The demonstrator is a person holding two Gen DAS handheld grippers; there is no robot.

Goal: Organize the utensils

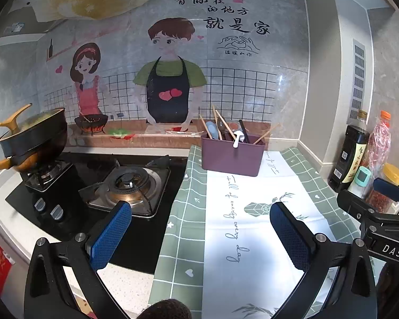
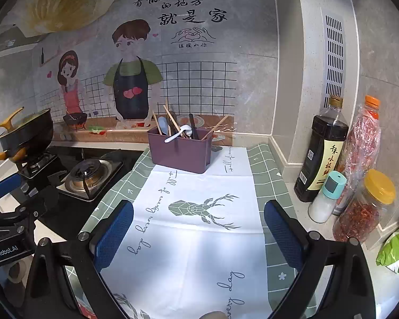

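Observation:
A purple utensil box point(image 1: 232, 155) stands at the back of the green and white cloth point(image 1: 255, 239), by the wall; it also shows in the right wrist view point(image 2: 182, 154). In it stand wooden chopsticks point(image 2: 173, 122), a white spoon point(image 2: 177, 134), a light blue spoon point(image 2: 162, 123) and a dark utensil point(image 2: 193, 127). My left gripper point(image 1: 200, 224) is open and empty, low over the cloth's left edge. My right gripper point(image 2: 198, 224) is open and empty over the cloth's deer print point(image 2: 204, 210). Both are well short of the box.
A gas hob point(image 1: 127, 186) lies left of the cloth, with a lidded pan point(image 1: 32, 135) on the far burner. At the right stand a soy sauce bottle point(image 2: 324, 156), a salt shaker point(image 2: 327, 196), a chilli jar point(image 2: 364, 207) and a tall chilli bottle point(image 2: 359, 143). A green bag point(image 2: 396, 250) lies at the right edge.

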